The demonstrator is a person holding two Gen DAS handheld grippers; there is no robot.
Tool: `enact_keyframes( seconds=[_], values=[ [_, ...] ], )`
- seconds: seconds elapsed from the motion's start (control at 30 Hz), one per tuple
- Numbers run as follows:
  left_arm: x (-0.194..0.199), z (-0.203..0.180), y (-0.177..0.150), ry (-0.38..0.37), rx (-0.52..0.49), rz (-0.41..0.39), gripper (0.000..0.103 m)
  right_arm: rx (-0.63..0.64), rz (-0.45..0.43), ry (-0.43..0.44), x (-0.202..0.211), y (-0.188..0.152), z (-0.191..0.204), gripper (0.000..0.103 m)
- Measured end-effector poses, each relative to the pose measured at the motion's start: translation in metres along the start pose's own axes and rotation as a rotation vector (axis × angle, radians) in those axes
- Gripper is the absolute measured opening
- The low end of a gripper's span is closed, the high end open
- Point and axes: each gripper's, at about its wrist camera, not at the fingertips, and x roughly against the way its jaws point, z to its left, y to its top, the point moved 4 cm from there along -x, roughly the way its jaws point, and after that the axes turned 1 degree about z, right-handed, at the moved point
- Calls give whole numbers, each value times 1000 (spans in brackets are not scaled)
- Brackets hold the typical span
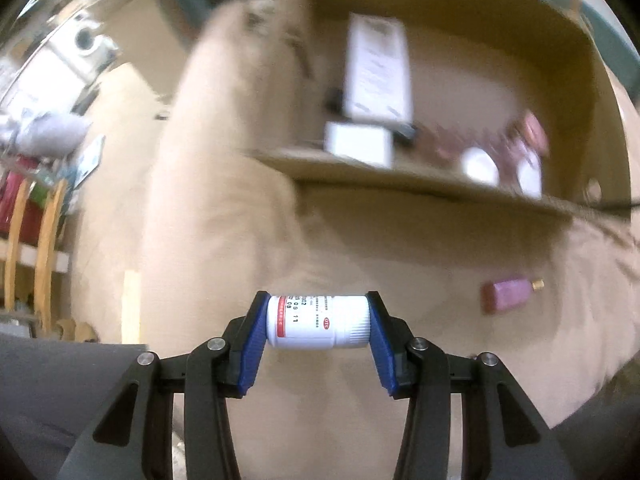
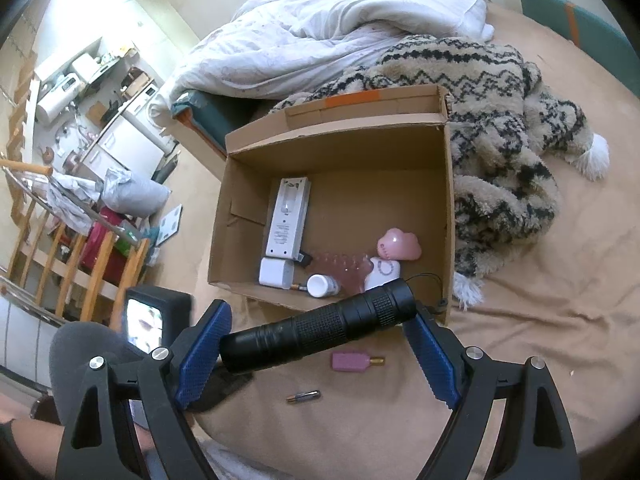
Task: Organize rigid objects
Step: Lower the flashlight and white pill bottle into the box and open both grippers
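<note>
My left gripper is shut on a white pill bottle, held sideways above the tan bedsheet in front of the cardboard box. My right gripper is shut on a black flashlight, held slantwise just before the cardboard box's near wall. Inside the box lie a white remote-like device, a white adapter, a white bottle, a pink comb and a pink cloud-shaped item. A pink perfume bottle and a small battery lie on the sheet; the perfume bottle also shows in the left wrist view.
A patterned fuzzy blanket lies right of the box and a white duvet behind it. A wooden railing and cluttered floor are at the left. The left wrist view is motion-blurred.
</note>
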Motion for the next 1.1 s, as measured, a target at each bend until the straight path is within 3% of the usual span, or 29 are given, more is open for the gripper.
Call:
enact_keyframes(
  seconds=[0.27,0.5,0.67,0.87,1.1],
  values=[
    [59,48,27,-29,68,-138,43,57,-110,77,30,16,24,93],
    [116,32,54,-54,20,-262,43,114,-209,171,61,55,49,93],
    [134,23,88,-52,5,-338,43,144,-242,171,65,88,56,93],
    [124,1,116,-78,-16,-336,43,74,-191,154,25,106,34,93],
    [78,-32,133,-66,-97,-308,43,-8,-9,51,-46,90,-2,93]
  ],
)
